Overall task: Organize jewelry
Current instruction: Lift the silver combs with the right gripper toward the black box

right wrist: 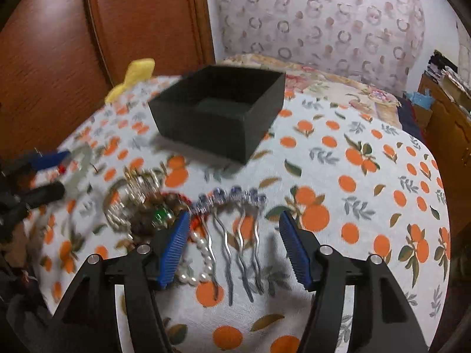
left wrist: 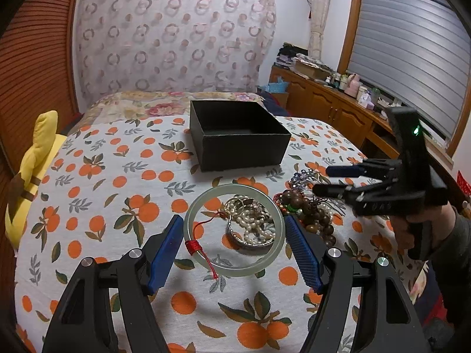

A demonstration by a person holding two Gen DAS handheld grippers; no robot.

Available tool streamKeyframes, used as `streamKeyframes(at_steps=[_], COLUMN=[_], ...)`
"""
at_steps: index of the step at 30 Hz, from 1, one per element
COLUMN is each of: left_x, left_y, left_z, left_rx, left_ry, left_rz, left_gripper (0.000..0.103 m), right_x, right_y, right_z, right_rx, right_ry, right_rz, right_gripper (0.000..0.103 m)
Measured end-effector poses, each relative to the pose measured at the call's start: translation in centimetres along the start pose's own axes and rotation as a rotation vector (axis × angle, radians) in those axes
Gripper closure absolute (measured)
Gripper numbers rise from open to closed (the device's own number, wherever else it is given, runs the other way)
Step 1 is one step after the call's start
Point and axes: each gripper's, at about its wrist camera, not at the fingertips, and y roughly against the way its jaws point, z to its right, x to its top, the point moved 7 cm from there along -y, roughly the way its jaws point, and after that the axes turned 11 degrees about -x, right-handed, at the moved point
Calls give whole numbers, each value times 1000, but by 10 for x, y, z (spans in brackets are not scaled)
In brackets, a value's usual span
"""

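Note:
A pale green jade bangle [left wrist: 192, 210] with a red cord lies between the blue pads of my left gripper [left wrist: 234, 225], whose jaws touch its two sides. A pile of pearls and chains [left wrist: 253, 223] lies under it, with brown wooden beads [left wrist: 306, 206] to the right. An open black box [left wrist: 238, 133] stands behind on the bed. My right gripper [right wrist: 232, 220] is open above a silver hair comb [right wrist: 232, 235] with purple flowers and a pearl strand [right wrist: 203, 253]. The box [right wrist: 217, 111] also shows there, blurred.
The bed carries an orange-print cloth [left wrist: 117, 182]. A yellow plush toy [left wrist: 32, 158] sits at the left edge. A wooden cabinet [left wrist: 332, 106] with bottles stands at the right under the window. A wooden door [right wrist: 88, 44] is on the left.

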Motion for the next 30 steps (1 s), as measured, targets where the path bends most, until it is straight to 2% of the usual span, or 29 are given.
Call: streamKeyframes(at_steps=[2, 5, 13, 14, 23, 24, 26, 28, 30], left_x=[0, 0, 0, 0, 26, 29, 38, 46, 52], left_y=[-1, -2, -2, -2, -5, -5, -8, -10, -13], left_z=[3, 5, 6, 6, 5, 3, 3, 3, 2], left_rx=[0, -1, 2, 2, -7, -9, -9, -9, -11], left_ry=[-4, -8, -7, -8, -12, -12, -20, -25, -26], left_rz=[-3, -4, -1, 1, 23, 25, 33, 39, 42], left_gripper=[35, 35, 35, 35, 35, 35, 35, 35, 35], right_x=[-4, -5, -2, -1, 9, 12, 18, 21, 20], right_y=[-4, -7, -14, -14, -6, -5, -2, -1, -4], right_z=[2, 6, 1, 1, 10, 11, 12, 14, 12], right_rx=[-10, -8, -35, -35, -46, -48, -40, -54, -30], right_ry=[0, -8, 45, 44, 30, 29, 30, 39, 42], right_rz=[-14, -26, -41, -41, 8, 16, 27, 33, 23], right_gripper=[47, 51, 53, 61, 70, 76, 99, 100, 100])
